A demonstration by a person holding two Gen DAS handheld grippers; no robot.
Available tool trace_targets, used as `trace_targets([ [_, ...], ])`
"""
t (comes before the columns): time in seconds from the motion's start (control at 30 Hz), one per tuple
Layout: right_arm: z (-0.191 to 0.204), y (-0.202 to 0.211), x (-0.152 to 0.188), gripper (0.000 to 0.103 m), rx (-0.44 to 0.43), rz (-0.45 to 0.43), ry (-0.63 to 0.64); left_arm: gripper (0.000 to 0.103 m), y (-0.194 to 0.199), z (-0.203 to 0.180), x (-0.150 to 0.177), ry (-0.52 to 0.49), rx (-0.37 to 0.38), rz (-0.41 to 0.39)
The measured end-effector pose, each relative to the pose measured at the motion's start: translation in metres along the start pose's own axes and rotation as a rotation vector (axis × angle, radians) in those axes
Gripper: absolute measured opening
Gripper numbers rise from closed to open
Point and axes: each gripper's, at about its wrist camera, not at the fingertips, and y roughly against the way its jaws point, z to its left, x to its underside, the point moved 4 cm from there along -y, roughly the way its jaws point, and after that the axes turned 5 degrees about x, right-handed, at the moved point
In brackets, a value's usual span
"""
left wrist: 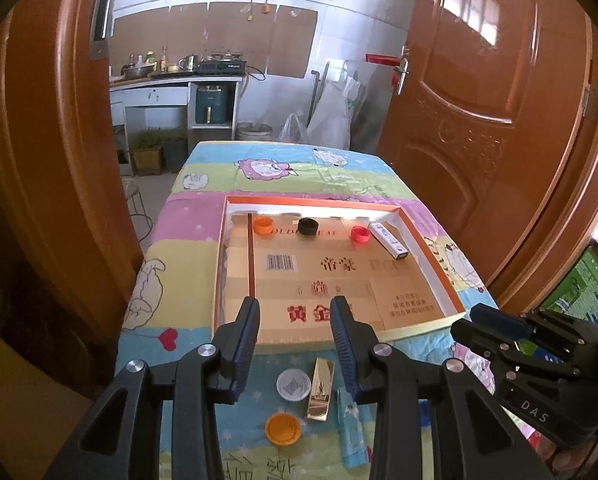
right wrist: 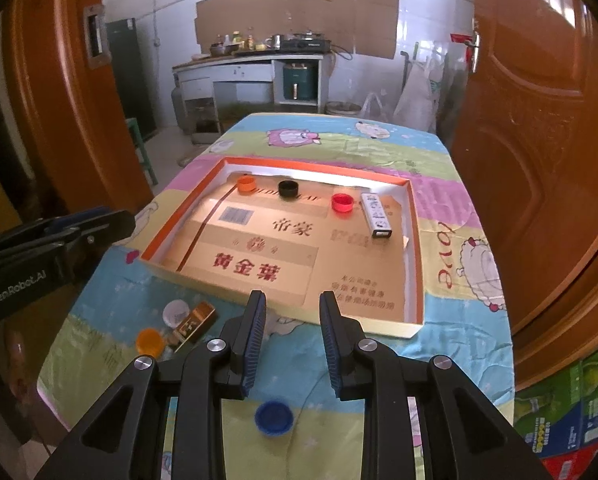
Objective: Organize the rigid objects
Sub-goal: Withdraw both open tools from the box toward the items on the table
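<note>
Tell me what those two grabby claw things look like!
Both are black, with angular arms that have triangular cut-outs and round silver bolts. The left gripper and right gripper have jaws lined with ribbed blue pads. White lettering marks their sides: "DAS" on the right one, "GenRobot.AI" on the left.

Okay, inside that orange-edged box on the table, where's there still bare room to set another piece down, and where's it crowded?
The shallow box is free across its middle and near half, from the barcode to the near wall. Its far wall is crowded: orange cap, black cap, red cap and a small white box stand in a row there. A narrow gap remains between the black and red caps.
</note>
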Motion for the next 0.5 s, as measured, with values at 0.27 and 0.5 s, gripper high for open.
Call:
trace_targets([
  [0.27,0.011,-0.003,0.034,0.03,-0.045,0.019,0.013,0.037,-0.006,0.006,0.038,0.005,0.01,0.051],
  [0.5,0.014,-0.012,0.063,0.048,-0.07,0.055,0.007,0.037,-0.022,0.006,0.079,-0.037,0.027,0.113],
])
